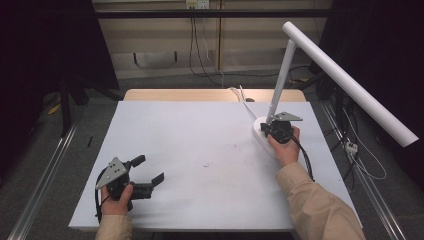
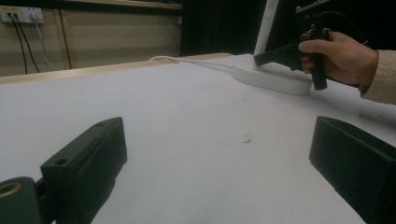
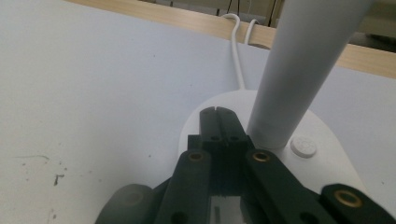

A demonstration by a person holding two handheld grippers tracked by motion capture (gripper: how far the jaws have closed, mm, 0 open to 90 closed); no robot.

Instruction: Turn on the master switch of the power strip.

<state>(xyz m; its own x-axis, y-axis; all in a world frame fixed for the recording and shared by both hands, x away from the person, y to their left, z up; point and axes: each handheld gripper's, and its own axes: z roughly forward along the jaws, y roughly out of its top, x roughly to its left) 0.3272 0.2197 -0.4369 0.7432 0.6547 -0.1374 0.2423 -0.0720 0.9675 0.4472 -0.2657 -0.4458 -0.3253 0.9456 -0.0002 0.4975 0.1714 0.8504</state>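
Note:
A white desk lamp stands at the right of the table, with a round base [image 1: 260,134], a slanted post [image 1: 281,80] and a long head bar [image 1: 350,82]. My right gripper [image 1: 265,128] is shut with nothing between its jaws. In the right gripper view its tips [image 3: 218,113] lie over the base [image 3: 327,168], just left of the post [image 3: 303,70], near a small round button [image 3: 303,146]. I cannot tell whether they touch. My left gripper [image 1: 149,169] rests near the front left of the table, open [image 2: 219,128] and holding nothing. From there the right gripper [image 2: 261,58] shows at the base [image 2: 271,78].
The lamp's white cable [image 1: 244,100] runs from the base over the far table edge. The table has a white top [image 1: 200,130] with small dark marks [image 1: 207,165] near its middle. Metal rails lie on the floor beside the table on both sides.

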